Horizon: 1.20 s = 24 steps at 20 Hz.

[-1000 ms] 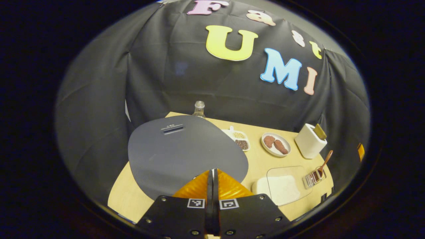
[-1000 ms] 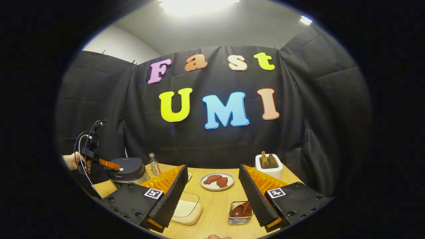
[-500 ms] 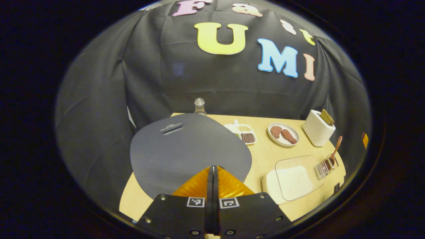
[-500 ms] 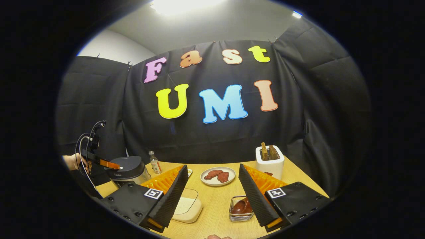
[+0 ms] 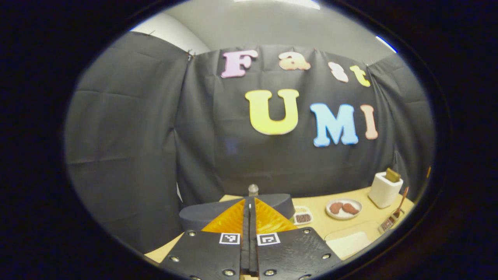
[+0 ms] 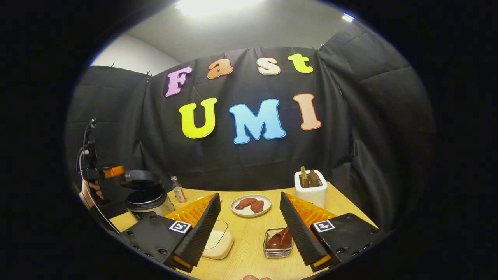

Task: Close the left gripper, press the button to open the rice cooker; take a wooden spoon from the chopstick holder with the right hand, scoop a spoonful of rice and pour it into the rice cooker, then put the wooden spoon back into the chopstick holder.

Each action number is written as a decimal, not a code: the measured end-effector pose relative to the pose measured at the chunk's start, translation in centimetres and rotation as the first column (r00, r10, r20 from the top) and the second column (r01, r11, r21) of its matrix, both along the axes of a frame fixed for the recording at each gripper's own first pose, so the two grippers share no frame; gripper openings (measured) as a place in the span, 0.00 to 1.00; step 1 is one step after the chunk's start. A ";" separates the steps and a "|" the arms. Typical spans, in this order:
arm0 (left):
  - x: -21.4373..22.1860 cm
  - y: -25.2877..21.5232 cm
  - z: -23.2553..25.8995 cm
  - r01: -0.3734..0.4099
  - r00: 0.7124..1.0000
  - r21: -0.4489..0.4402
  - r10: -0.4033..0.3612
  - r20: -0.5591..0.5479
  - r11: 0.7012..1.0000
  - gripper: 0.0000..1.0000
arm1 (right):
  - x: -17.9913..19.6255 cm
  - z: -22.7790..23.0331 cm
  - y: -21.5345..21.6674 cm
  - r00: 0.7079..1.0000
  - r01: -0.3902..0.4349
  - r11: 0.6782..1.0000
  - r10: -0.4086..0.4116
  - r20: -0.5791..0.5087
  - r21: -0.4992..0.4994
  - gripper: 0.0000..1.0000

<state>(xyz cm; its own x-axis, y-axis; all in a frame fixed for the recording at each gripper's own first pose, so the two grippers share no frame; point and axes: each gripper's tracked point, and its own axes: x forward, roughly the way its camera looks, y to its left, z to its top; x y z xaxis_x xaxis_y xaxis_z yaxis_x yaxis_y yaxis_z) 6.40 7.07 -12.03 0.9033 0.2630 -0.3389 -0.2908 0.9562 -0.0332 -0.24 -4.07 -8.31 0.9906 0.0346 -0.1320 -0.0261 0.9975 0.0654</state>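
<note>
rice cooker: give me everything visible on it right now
The rice cooker is a round pot with a shiny metallic body and a dark rim, standing upright at the table's far left corner. Its dark grey lid is partly raised, with a gap above the rim; it is not fully open. The left tongs, shut, sit level beside the lid's edge; contact cannot be told. A small glass bottle stands just to its right. The inside is hidden.

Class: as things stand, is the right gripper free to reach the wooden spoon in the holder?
Probably yes: the right gripper is open, and the wooden spoon lies just ahead in its holder, unobstructed.
</note>
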 end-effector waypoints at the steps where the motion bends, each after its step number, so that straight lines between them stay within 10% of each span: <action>1: -0.5 0.3 1.5 -0.003 1.000 -0.022 0.003 0.029 1.000 0.00 | 0.0 0.3 -0.2 1.000 0.005 1.000 -0.005 0.004 -0.003 0.98; 7: -5.0 -0.9 7.8 0.011 0.988 0.035 -0.016 0.153 0.999 0.02 | -0.2 -0.1 -1.2 0.999 0.044 0.999 -0.044 0.001 -0.002 0.98; 13: -9.7 -3.4 10.6 0.024 0.966 0.093 -0.047 0.255 0.995 0.94 | 0.0 -2.2 -2.2 0.996 0.066 0.997 -0.069 -0.064 -0.047 0.98; 24: -9.9 -6.6 5.2 0.072 0.980 0.028 -0.076 0.186 0.997 0.93 | 3.8 -8.8 -6.5 0.961 0.118 0.993 -0.107 -0.253 0.028 0.98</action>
